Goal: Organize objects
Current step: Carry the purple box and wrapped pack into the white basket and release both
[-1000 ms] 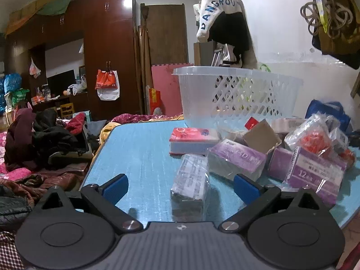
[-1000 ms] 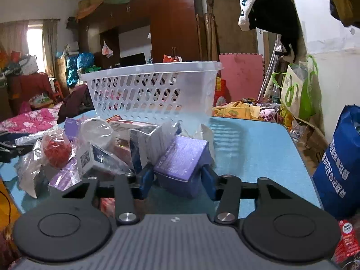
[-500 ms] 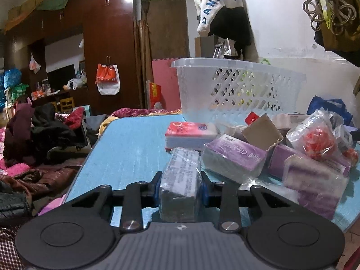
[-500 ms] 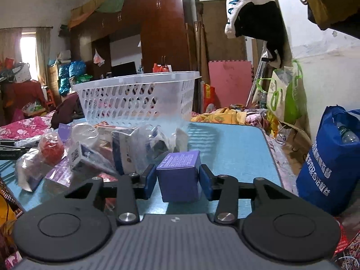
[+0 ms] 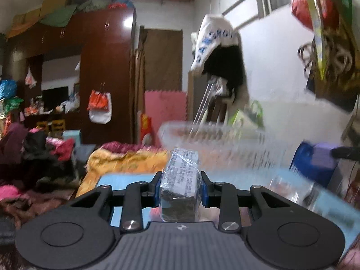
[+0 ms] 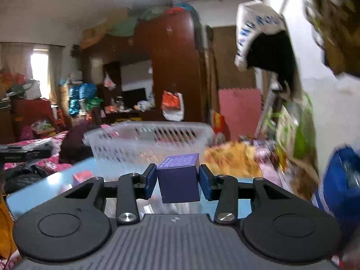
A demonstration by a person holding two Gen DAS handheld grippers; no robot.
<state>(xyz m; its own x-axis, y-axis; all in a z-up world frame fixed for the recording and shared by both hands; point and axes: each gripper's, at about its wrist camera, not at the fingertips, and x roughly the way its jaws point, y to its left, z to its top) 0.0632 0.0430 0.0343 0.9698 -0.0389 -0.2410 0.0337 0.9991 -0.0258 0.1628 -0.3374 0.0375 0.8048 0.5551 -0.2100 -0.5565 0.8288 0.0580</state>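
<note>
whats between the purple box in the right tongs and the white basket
Nothing solid shows: in the right wrist view the purple box, clamped in the right tongs, sits right in front of the white basket, with only blurred blue table below.

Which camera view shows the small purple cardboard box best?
The right wrist view is best: the small purple cardboard box sits close and sharp between the right tongs, which are shut on it. In the left wrist view the same box is only a blurred purple patch at the right edge.
</note>
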